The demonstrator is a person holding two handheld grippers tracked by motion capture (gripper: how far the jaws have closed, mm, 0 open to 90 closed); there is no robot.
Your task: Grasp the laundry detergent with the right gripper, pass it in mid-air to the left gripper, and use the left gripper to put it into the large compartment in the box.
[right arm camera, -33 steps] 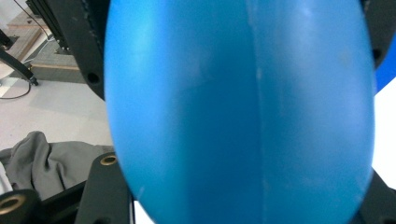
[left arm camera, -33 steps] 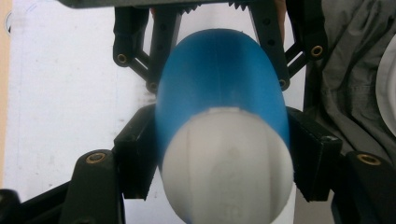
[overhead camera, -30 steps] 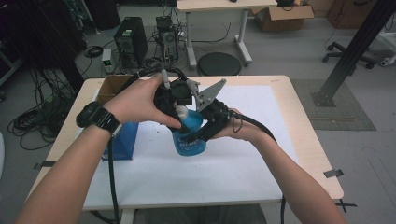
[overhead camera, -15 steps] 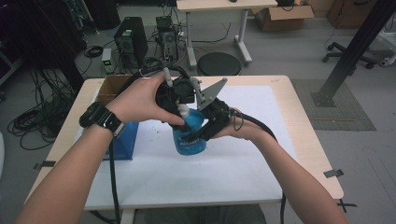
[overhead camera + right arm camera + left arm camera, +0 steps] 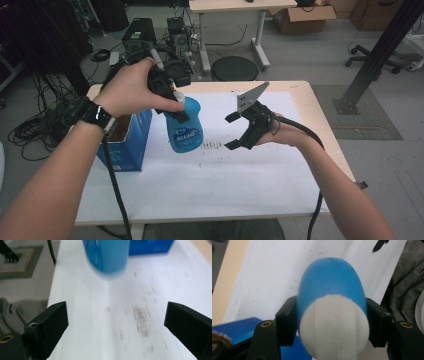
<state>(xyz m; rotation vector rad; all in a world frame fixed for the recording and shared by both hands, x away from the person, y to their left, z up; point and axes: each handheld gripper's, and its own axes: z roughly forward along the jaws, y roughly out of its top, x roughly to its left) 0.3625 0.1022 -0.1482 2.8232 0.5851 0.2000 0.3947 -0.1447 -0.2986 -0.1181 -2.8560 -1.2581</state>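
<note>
Overhead, left gripper (image 5: 172, 102) pinches the blue bottle (image 5: 184, 127) above smudged, perhaps ink-marked, white paper (image 5: 240, 170); right gripper (image 5: 235, 131) spread.

Smooth plastic bottle (image 5: 331, 290), matt finish

The person's left forearm reaches in from the lower left, a dark watch (image 5: 93, 113) on the wrist, and the left hand (image 5: 131, 89) grips the black two-jaw left gripper (image 5: 176, 107) raised above the table, its jaws clamped on the white-capped neck of a blue plastic bottle (image 5: 184, 127). The right forearm comes in from the lower right; the right hand (image 5: 285, 134) holds the black right gripper (image 5: 231, 131) with jaws spread wide and nothing between them, a grey three-cornered plate (image 5: 251, 96) on top.
</note>
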